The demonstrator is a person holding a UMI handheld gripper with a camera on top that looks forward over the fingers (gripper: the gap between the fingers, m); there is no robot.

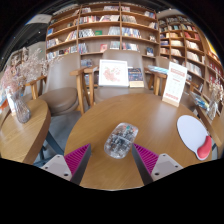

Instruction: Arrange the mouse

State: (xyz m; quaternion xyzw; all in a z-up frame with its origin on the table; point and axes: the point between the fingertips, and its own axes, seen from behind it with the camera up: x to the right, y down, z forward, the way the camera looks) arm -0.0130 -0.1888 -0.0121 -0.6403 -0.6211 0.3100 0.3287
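My tongs [111,160] are spread wide, gripping nothing. The mouse [121,139] sits on the round table [120,115] just ahead, between the fingers. Risk: its glossy rounded shell squirts out if I close off-centre.

A library or bookshop reading room is indicated by full bookshelves [110,30] and round wooden tables [140,115].

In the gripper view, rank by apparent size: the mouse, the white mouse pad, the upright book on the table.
1. White mouse pad
2. Upright book
3. Mouse, between the open gripper fingers

Pad and book look close; the book stands farther off, so their order is unsure.
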